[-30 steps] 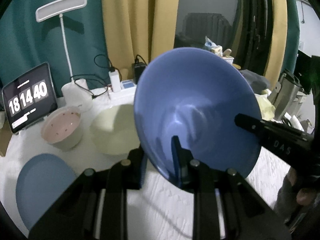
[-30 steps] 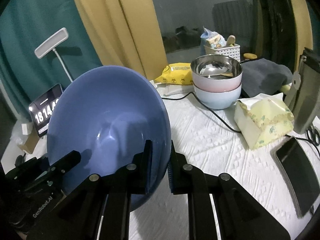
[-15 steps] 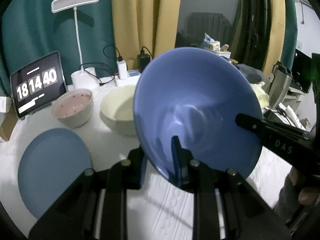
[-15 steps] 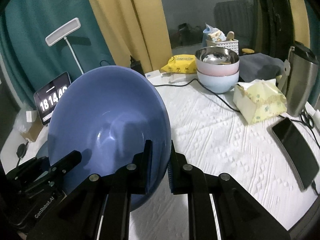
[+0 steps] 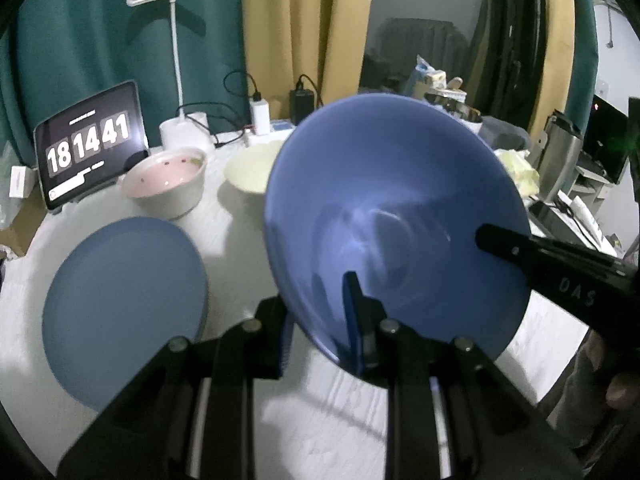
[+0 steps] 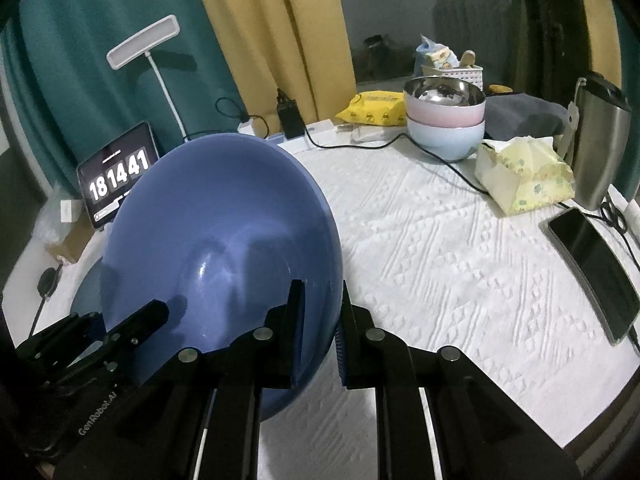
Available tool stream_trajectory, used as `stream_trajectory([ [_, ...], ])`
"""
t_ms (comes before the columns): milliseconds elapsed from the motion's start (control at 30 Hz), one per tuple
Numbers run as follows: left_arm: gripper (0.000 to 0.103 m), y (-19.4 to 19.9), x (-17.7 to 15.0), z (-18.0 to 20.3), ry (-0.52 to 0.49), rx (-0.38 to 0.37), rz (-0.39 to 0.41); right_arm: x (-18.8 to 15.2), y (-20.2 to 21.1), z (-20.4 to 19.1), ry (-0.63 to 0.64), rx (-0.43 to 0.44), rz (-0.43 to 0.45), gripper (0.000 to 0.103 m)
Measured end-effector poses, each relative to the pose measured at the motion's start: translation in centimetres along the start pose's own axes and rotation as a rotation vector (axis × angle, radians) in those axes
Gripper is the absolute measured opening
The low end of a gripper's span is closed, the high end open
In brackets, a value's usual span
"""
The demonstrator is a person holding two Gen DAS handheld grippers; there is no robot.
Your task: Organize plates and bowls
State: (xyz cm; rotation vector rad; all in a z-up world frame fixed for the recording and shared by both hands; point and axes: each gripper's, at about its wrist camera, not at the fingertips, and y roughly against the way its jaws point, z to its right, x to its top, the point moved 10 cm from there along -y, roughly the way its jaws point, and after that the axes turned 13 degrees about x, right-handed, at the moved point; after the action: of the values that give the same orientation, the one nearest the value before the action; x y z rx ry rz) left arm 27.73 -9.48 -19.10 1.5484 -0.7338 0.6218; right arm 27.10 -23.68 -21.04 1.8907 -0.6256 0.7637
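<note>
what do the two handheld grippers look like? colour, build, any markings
Both are matte black. The left gripper and right gripper each have two flat angular linkage arms with round silver pivot pins, ending in fingers faced with blue ribbed pads. Pale lettering shows on each body seen from the other camera: "GenRobot.AI" on the left, "DAS" on the right. No cables or sleeves are visible.

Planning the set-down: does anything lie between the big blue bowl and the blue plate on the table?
Nothing visible does. The big blue bowl, clamped at its rim by both grippers, hangs tilted right of the flat blue plate, with only bare white tablecloth between. The pink-lined bowl and cream bowl sit farther back.
</note>
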Motion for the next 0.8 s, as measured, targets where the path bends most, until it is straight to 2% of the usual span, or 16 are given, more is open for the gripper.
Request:
stream_trajectory([
  [600, 0.026, -0.7, -3.5, -1.9, 0.007, 0.012, -0.081, -2.4, -1.1, -2.0, -0.009, 0.009, -0.07, 0.015],
  [800, 0.028, -0.6, -3.7, -2.0, 0.005, 0.011, -0.081, -2.4, -1.3, -2.0, -0.005, 0.0, -0.074, 0.015],
])
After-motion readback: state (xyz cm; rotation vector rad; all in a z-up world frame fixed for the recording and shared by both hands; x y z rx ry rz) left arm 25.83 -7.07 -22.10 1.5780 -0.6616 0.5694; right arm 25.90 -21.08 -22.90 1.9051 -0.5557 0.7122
